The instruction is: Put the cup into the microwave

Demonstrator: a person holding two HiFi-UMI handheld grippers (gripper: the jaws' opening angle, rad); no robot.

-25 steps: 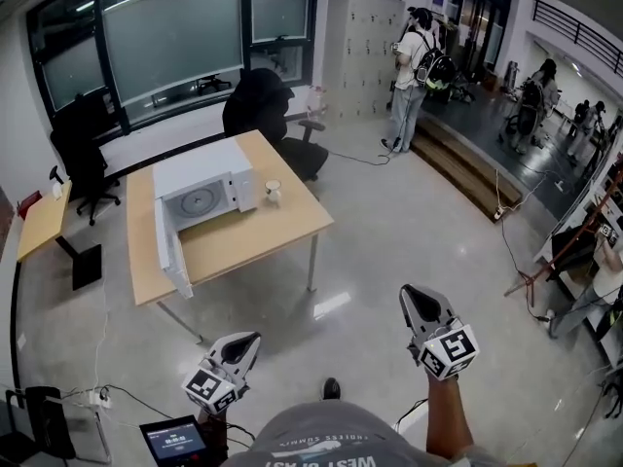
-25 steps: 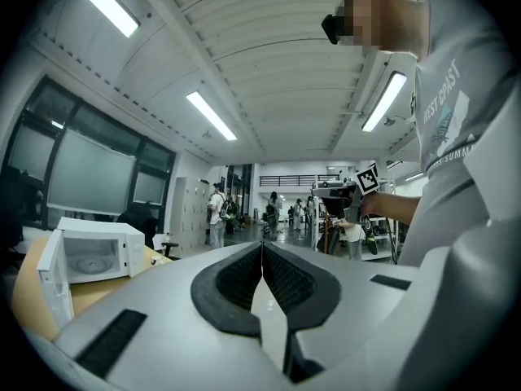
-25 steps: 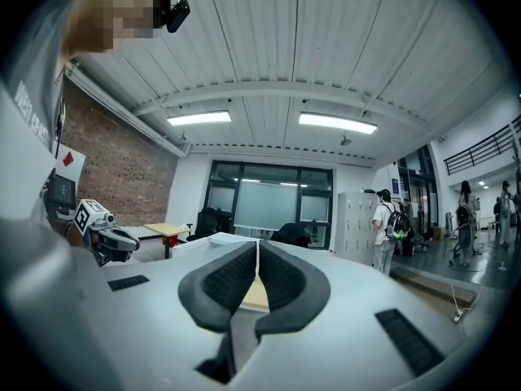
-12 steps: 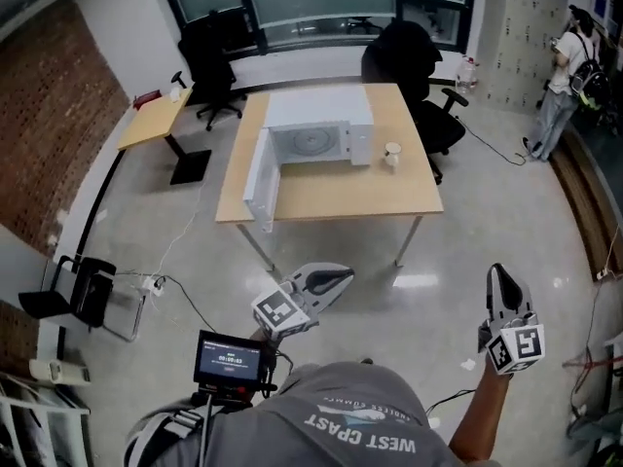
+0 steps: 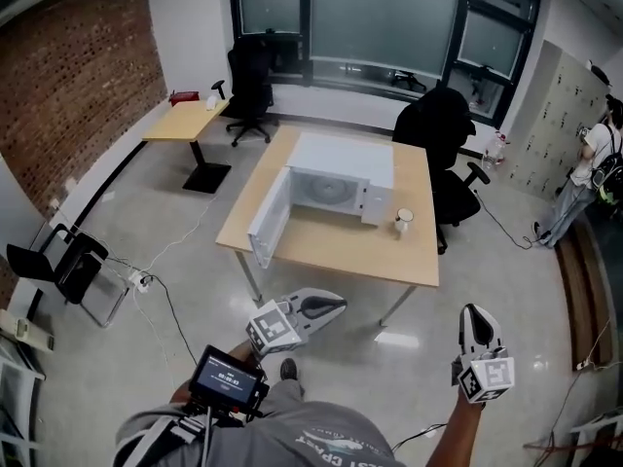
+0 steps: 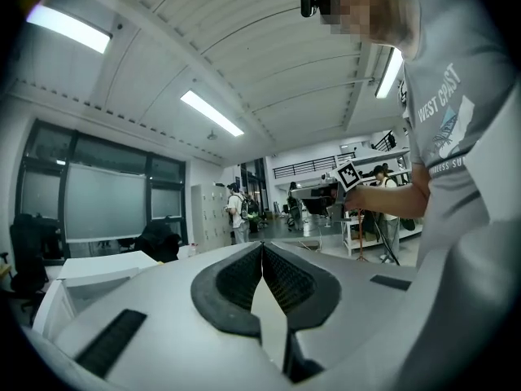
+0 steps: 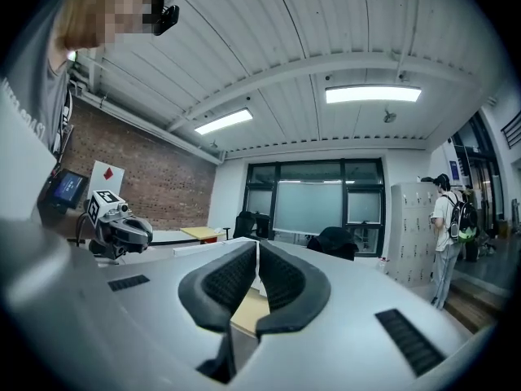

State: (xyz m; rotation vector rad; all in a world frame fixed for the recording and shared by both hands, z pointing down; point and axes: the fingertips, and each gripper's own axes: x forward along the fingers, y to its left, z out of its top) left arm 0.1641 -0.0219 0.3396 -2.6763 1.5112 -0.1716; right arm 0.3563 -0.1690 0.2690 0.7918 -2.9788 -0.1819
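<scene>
A white cup (image 5: pixel 403 223) stands on the wooden table (image 5: pixel 321 249), just right of the white microwave (image 5: pixel 341 175). The microwave's door (image 5: pixel 270 218) hangs wide open to the left. Both grippers are held over the floor, well short of the table's near edge. My left gripper (image 5: pixel 340 303) points toward the table with its jaws shut and nothing in them (image 6: pixel 262 247). My right gripper (image 5: pixel 474 310) is also shut and empty (image 7: pixel 257 244). Each gripper view shows the other gripper off to the side.
Black office chairs (image 5: pixel 443 129) (image 5: pixel 250 81) stand behind the table. A small side desk (image 5: pixel 191 120) is at the back left by the brick wall. A folding chair (image 5: pixel 56 266) and floor cables (image 5: pixel 161 285) lie left. A person (image 5: pixel 592 168) stands by lockers.
The head view has swung round: the table with the microwave has shifted from upper left to the centre. Both grippers stay shut and empty, low in view.
</scene>
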